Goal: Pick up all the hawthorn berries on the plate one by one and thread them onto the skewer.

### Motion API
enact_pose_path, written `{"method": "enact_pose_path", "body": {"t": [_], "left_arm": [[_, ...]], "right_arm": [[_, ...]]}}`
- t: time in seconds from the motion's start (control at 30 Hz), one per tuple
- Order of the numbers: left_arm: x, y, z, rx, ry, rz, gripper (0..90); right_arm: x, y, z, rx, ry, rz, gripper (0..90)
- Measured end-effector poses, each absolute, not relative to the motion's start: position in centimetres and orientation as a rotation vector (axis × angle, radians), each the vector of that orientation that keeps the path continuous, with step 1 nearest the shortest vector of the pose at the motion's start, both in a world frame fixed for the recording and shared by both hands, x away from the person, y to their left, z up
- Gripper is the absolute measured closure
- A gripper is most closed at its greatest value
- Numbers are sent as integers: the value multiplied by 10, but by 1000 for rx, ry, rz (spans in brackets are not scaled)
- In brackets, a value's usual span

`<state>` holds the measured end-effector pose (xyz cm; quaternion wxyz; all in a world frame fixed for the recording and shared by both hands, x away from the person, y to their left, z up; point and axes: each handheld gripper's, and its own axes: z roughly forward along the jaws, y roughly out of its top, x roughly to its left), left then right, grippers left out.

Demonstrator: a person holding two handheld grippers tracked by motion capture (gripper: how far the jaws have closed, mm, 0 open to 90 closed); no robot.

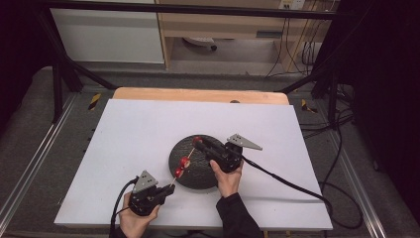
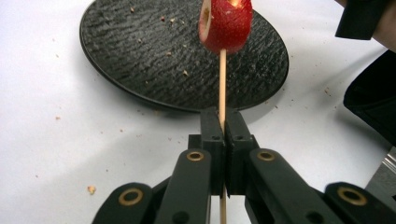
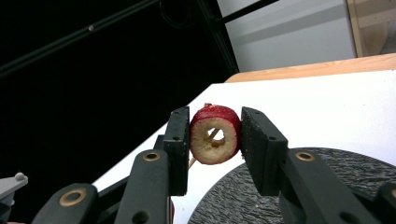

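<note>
Left hand-held gripper [image 2: 223,122] is sitting near the front edge of the white surface [image 1: 129,134], jaws clamped on the near end of a thin wooden skewer [image 2: 222,79]. Skewer is slanting up and away over the black plate [image 2: 140,51], carrying red fruit slices [image 1: 182,166]. Right hand-held gripper [image 3: 215,140] is reaching in above the plate, jaws clamped on a cored red slice [image 3: 215,134] at the skewer's far tip.

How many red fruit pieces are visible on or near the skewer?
3: two threaded on the skewer over the plate, at and; one in the right gripper at its tip.
</note>
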<state>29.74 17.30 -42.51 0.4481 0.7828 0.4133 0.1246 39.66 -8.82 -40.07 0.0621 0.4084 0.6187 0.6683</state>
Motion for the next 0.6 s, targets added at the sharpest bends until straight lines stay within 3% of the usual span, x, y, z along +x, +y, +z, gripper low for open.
{"method": "enact_pose_path", "body": {"t": [0.6], "left_arm": [[301,169,-430,1973,1008,247,886]], "right_arm": [[391,-86,-407,1208,1897,1992,652]]}}
